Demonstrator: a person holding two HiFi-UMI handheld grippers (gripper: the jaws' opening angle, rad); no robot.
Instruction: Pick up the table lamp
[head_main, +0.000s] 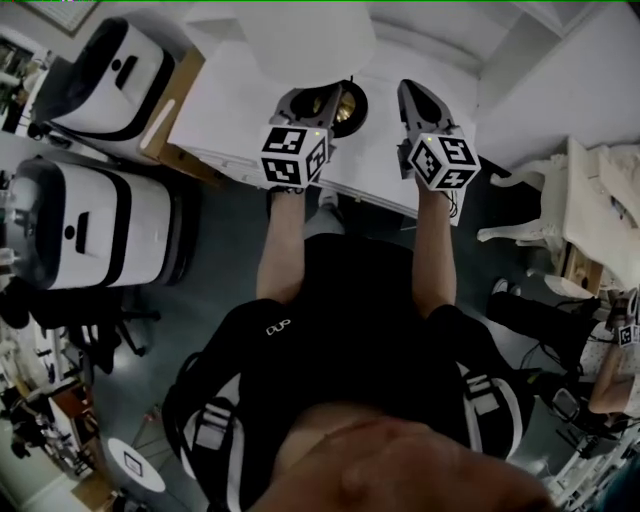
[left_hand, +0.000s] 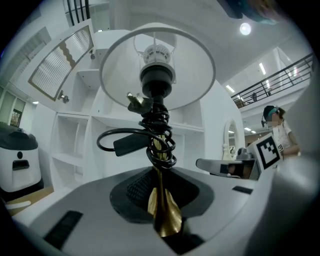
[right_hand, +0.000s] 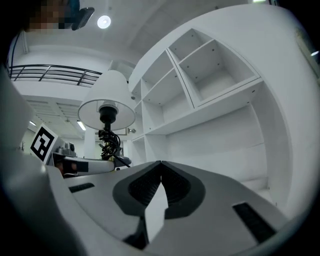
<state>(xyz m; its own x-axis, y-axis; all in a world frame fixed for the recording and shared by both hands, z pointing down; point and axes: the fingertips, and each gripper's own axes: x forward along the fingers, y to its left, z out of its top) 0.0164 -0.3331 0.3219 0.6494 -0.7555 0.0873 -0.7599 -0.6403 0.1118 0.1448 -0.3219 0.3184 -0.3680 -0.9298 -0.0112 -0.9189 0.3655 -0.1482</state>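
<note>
Left hand-held gripper clamps the white-shaded, brass-stemmed table lamp low on its stem, so it stands upright. Right hand-held gripper is closed and empty alongside.

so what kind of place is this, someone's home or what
Probably a large hall staged as a room, not a home: bare white shelving, a railed upper gallery and bulky white machines on the floor.

Open studio hall: white shelving, mezzanine railing.

Glossy brass lamp stem, matt black cord.
</note>
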